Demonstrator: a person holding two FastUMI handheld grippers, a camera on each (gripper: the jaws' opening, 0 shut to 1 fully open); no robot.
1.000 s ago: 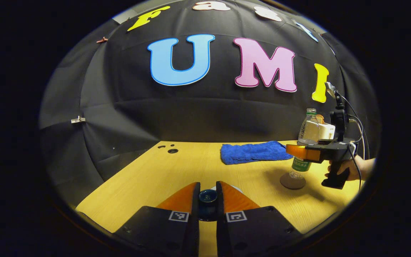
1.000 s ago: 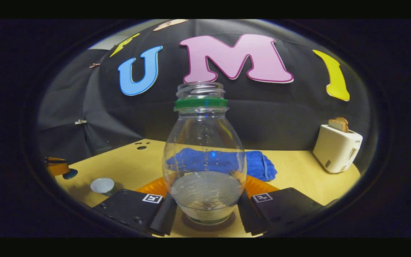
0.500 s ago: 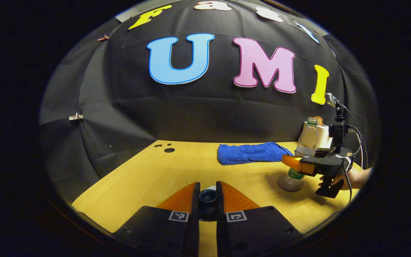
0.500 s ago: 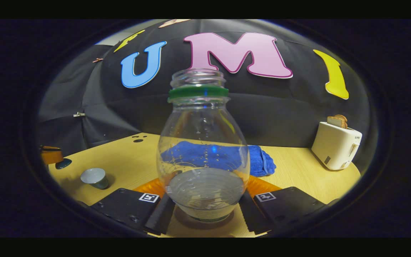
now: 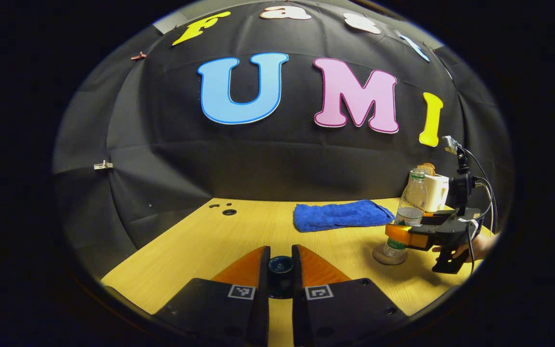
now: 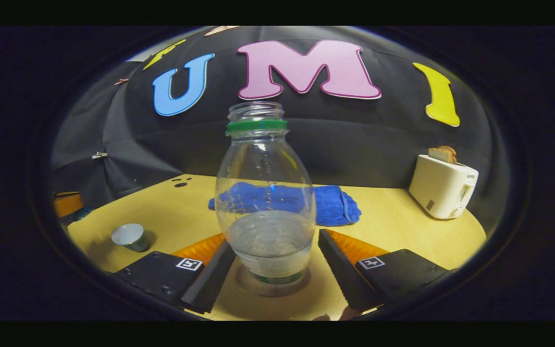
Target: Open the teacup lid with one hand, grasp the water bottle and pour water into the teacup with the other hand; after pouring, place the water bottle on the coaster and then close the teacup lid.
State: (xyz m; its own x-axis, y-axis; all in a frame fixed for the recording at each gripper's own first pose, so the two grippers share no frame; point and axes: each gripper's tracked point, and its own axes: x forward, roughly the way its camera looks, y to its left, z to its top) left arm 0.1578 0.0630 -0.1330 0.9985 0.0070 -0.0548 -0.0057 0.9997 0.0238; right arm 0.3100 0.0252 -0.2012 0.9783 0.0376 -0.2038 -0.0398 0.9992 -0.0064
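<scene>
Wooden table (image 6: 403, 226), water bottle (image 6: 265, 193) upright on coaster (image 6: 271, 291) frame centre, right gripper (image 6: 275, 270) spread apart off it, left gripper (image 5: 281, 270) pinching teacup lid (image 5: 281, 265) at bottom centre, teacup (image 6: 129, 236) lower left.

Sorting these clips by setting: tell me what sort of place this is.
Probably a staged recording booth, not a real kitchen: black cloth wall behind a bare wooden table, with household props laid out, a white toaster, a blue towel and a water bottle on a coaster.
</scene>
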